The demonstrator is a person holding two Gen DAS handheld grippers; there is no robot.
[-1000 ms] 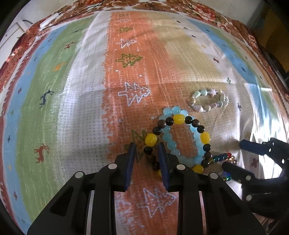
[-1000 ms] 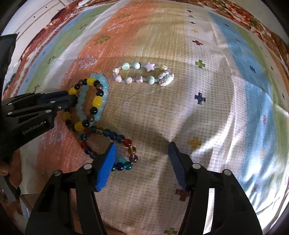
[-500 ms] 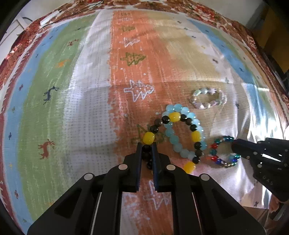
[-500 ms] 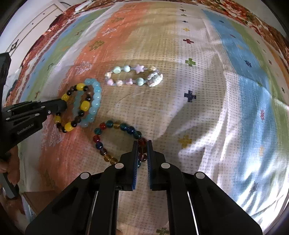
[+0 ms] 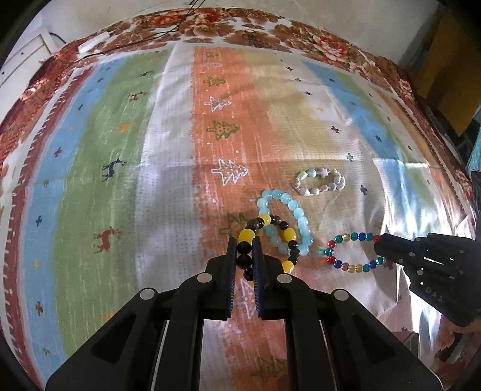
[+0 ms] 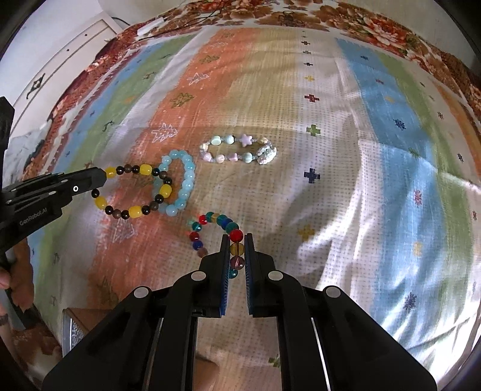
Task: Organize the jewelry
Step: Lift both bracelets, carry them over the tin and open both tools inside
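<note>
My left gripper point(image 5: 243, 240) is shut on a yellow-and-black bead bracelet point(image 5: 288, 234), which hangs stretched from its jaws; it also shows in the right wrist view point(image 6: 132, 210). My right gripper point(image 6: 236, 237) is shut on a multicoloured glass bead bracelet point(image 6: 222, 221), seen in the left wrist view point(image 5: 351, 237) too. A light blue bead bracelet point(image 5: 288, 207) lies on the cloth, overlapped by the yellow-and-black one. A pastel bracelet with star beads point(image 6: 237, 150) lies flat beyond them.
A striped cloth point(image 5: 120, 168) with tree and reindeer prints covers the surface, with a brown floral border point(image 5: 240, 27) at the far edge. The cloth is wrinkled at the right point(image 6: 390, 168). A white cabinet point(image 6: 66, 72) stands at the far left.
Both grippers closed on their bracelets and pulled them apart: the yellow-and-black one to the left, the multicoloured one to the right, both now lifted and stretched.
</note>
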